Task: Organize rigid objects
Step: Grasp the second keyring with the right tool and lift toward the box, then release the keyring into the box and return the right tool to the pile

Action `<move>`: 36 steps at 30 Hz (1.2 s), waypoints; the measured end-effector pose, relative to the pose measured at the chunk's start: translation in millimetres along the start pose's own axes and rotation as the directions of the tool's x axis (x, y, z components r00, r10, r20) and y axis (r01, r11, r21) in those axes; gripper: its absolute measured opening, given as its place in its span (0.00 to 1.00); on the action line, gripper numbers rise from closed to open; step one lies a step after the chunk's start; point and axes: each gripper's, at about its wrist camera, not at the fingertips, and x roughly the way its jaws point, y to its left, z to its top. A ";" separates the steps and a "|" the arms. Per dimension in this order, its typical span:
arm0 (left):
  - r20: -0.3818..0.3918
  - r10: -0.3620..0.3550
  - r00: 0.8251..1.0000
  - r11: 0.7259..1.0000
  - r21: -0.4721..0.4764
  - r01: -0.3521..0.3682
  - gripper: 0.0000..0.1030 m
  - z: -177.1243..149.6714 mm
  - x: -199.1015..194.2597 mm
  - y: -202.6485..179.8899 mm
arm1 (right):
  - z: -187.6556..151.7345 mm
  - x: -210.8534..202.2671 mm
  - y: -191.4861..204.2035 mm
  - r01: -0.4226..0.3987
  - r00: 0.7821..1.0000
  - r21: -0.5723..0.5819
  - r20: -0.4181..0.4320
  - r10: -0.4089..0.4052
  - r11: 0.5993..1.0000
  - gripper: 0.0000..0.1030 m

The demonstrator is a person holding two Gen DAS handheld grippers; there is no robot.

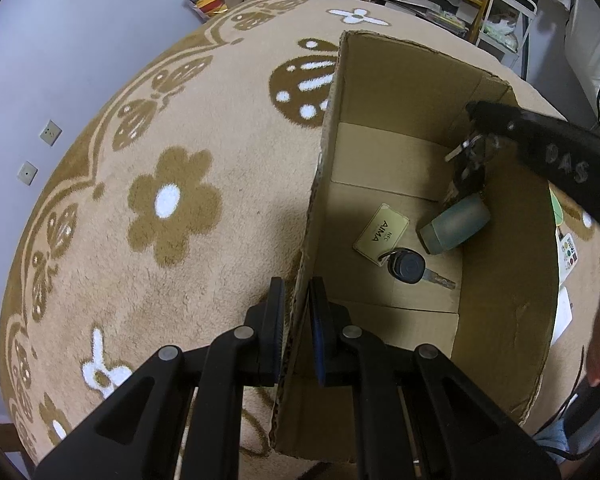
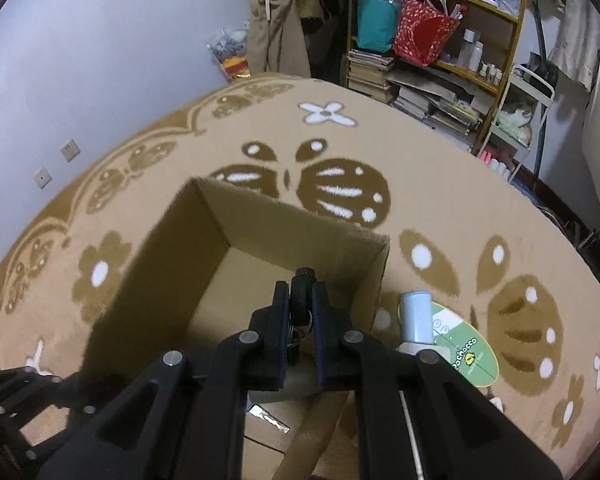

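An open cardboard box stands on a tan flowered carpet. My left gripper is shut on the box's near-left wall, one finger outside and one inside. In the box lie a black-headed key with a cream AIMA tag and a grey-green bottle. My right gripper is shut on a black key bunch and holds it above the inside of the box. From the left wrist view the bunch hangs over the bottle.
A pale blue bottle and a round green card lie on the carpet right of the box. A cluttered bookshelf stands at the back. A lilac wall runs along the left.
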 end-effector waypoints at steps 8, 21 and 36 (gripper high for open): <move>-0.001 -0.010 1.000 1.000 -0.010 0.010 0.11 0.5 -0.4 1.6 | 1.6 1.1 5.2 -0.022 1.000 0.018 0.003 0.022 1.000 0.12; 0.003 -0.003 1.000 1.000 -0.005 0.003 0.11 -0.5 0.5 1.3 | -1.6 -42.7 -16.8 0.035 0.994 0.000 0.103 -0.035 0.999 0.29; 0.001 0.003 1.000 1.000 -0.002 -0.003 0.11 -0.1 0.4 0.9 | -37.5 -77.5 -88.8 0.147 0.977 0.106 0.138 -0.161 0.983 0.97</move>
